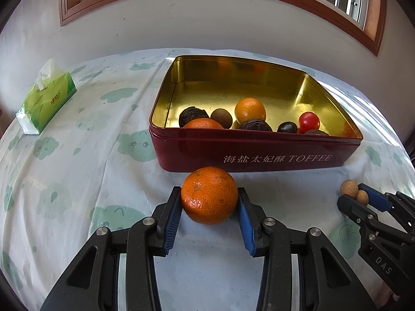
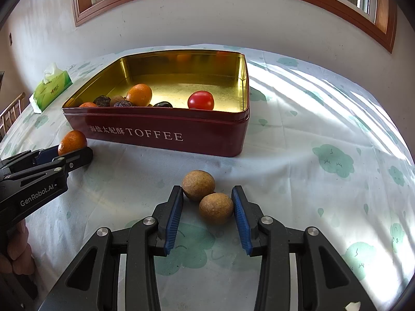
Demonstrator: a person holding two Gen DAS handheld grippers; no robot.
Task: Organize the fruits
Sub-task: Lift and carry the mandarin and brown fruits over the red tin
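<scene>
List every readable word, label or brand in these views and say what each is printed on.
"海盐太妃酥 TOFFEE": front wall of the red tin.
"GenRobot.AI": body of the left gripper, seen from the right wrist view.
"DAS": body of the right gripper, seen from the left wrist view; the rest of the word is cut off.
Print on the green tissue pack: too small and blurred to read.

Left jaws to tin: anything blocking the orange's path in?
Only the near wall of the dark red toffee tin stands between the orange mandarin and the gold interior; it must go over the rim. Fruit already crowds the near inside edge.
</scene>
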